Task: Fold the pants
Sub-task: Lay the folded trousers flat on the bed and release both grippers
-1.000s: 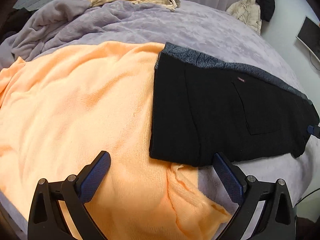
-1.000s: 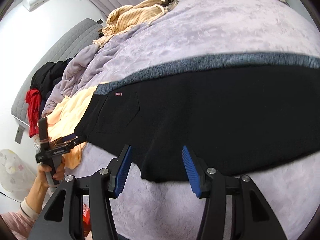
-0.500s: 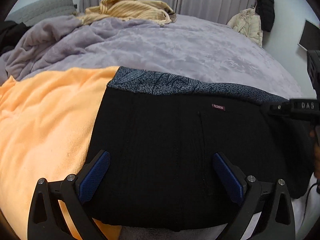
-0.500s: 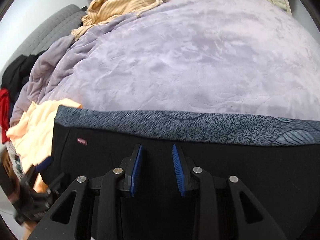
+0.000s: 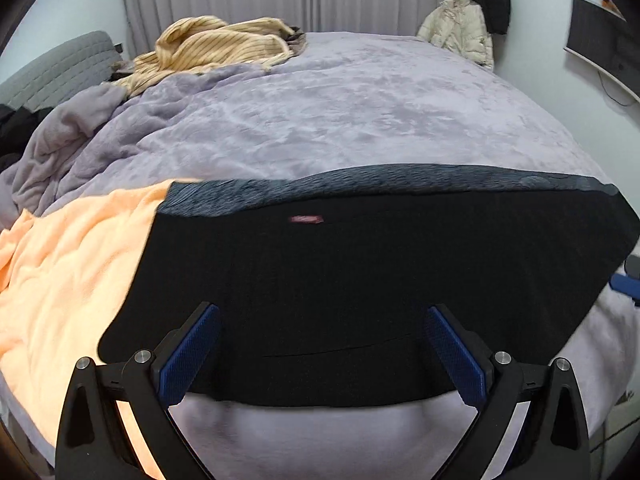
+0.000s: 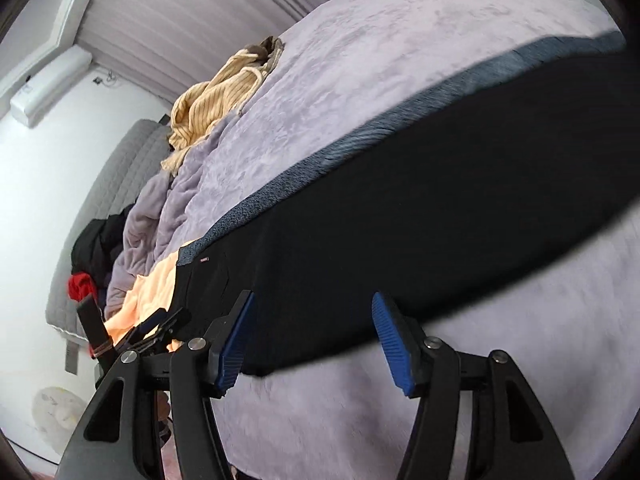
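Observation:
Black pants with a grey speckled waistband lie folded flat on the bed, their left end over an orange cloth. My left gripper hovers wide open over the near edge of the pants, its pads touching nothing. In the right wrist view the pants stretch off to the right. My right gripper is tilted, its jaws opening, with the near hem of the pants in the gap and neither pad pressing on it. The left gripper shows at the pants' left end.
A purple plush blanket covers the bed and bunches up at the far left. A tan striped garment lies at the back, dark and red clothes by the grey headboard. Jackets hang on the far wall.
My left gripper slid right from over the orange cloth to over the pants. My right gripper narrowed above the pants, then widened, rolled and drew back to their near edge.

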The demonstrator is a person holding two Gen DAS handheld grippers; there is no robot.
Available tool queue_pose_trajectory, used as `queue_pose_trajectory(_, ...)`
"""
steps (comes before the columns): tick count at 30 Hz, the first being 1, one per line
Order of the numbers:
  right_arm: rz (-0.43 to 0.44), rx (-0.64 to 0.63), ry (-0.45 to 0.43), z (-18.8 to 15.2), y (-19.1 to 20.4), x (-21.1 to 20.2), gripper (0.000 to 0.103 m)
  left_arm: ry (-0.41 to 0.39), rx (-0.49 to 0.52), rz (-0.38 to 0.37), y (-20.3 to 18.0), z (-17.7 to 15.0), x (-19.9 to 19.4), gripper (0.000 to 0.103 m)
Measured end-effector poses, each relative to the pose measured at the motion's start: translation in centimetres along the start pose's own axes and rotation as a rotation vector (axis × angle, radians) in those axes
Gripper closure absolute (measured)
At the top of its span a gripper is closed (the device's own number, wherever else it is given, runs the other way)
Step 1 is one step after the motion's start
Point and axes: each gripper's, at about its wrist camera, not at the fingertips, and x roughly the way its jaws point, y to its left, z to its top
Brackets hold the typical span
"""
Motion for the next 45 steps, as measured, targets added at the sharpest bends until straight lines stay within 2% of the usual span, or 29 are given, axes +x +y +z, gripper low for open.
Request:
queue_pose_trajectory(5, 0.013, 0.107, -0.096, -4.3, -4.7, -6.3, 0.039, -0.033, 0.155, -0.099, -10.1, 1.9, -1.0, 0.000)
queue_pose_trajectory(10, 0.003, 0.195, -0.208, -7.1, -8.1, -11.9, 0.036, 0.001, 0.276, -0.243, -19.9, 2.5, -1.0, 0.000)
queue_pose_trajectory(12, -0.001, 0.232, -0.246, -8.2, -9.4, -13.8, 0.035, 0.013, 0.334, -0.272, -23.5, 2.1, -1.0, 0.000)
queue_pose_trajectory(18, -0.016, 0.301, -0.287, -10.0, -12.1, -16.4, 0.035, 0.045, 0.423, -0.326, -30.2, 0.4, -1.9, 0.000)
queue_pose_trajectory(25, -0.006, 0.307, -0.297, -9.2, -13.7, -17.1, 0.035, 0.053, 0.434, -0.271, -30.5, 0.8, -1.5, 0.000)
queue_pose_trajectory(29, -0.062, 0.284, -0.362, -8.1, -15.1, -20.6, 0.035, 0.095, 0.392, -0.241, -29.7, 1.2, -0.3, 0.000)
queue_pose_trajectory(32, -0.102, 0.264, -0.428, -7.1, -15.6, -23.9, 0.035, 0.095, 0.367, -0.236, -29.4, 1.5, 0.0, 0.000)
queue_pose_trajectory(36, -0.055, 0.259, -0.543, -5.2, -15.7, -28.9, 0.035, 0.085, 0.352, -0.235, -30.1, 2.3, 0.1, 0.000)
queue_pose_trajectory(39, -0.038, 0.209, -0.621, -4.0, -14.6, -32.3, 0.035, 0.061, 0.350, -0.241, -30.8, 2.7, -0.3, 0.000)
queue_pose_trajectory(42, -0.030, 0.158, -0.645, -3.0, -13.3, -33.5, 0.034, 0.047, 0.340, -0.244, -31.4, 3.1, -0.4, 0.000)
queue_pose_trajectory(45, -0.025, 0.153, -0.616, -2.4, -13.0, -32.4, 0.034, 0.049, 0.328, -0.241, -31.9, 3.5, -0.1, 0.000)
